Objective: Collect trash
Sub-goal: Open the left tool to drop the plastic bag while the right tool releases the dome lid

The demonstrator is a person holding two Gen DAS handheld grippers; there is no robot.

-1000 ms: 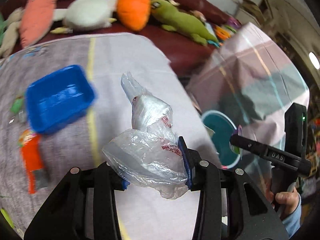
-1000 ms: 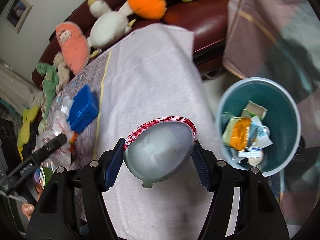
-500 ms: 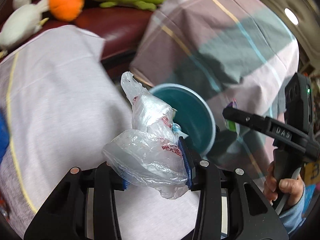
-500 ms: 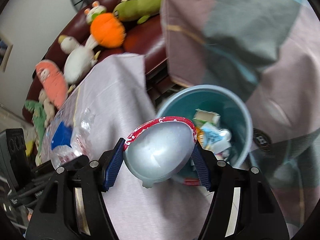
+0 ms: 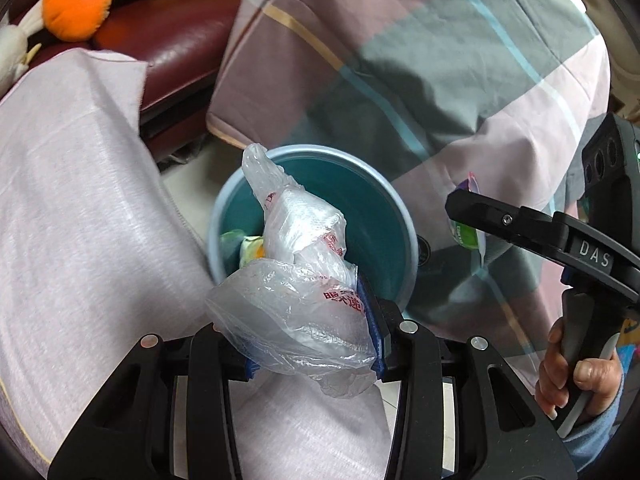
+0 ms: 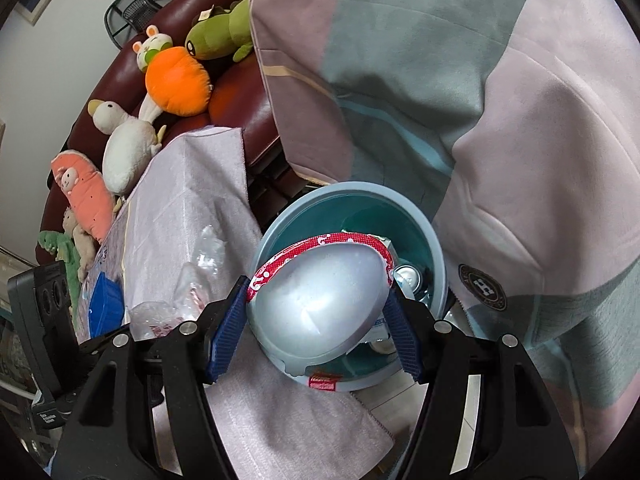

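Two grippers, both loaded, both tilted down over the teal bin (image 5: 376, 216). Left gripper (image 5: 312, 332): fingers clamped on a crumpled clear plastic bag (image 5: 296, 280) with red print, its twisted top sticking up in front of the bin's mouth in the left wrist view. Right gripper (image 6: 316, 316): blue pads (image 6: 224, 340) pressed against both sides of a silvery bowl-shaped container (image 6: 316, 304) with a red patterned rim, held tilted, directly above the bin's opening. In the left wrist view, seen side-on at the right edge, gripped by a hand (image 5: 580, 376) in a blue sleeve.

Inside the bin: a drink can (image 6: 412, 276), some wrappers and a yellow-green packet (image 5: 250, 246), partly hidden behind the held pieces. Bin standing on the floor just off the corner of the cloth-covered table (image 5: 80, 200), close against a checked blanket (image 5: 400, 60) draped to its right.

At the table's far left edge, a blue tray (image 6: 105, 308). Behind the table, a dark red sofa (image 5: 176, 36) lined with plush toys: an orange carrot (image 6: 176, 84), a green dinosaur (image 6: 220, 36), a white duck (image 6: 124, 140).
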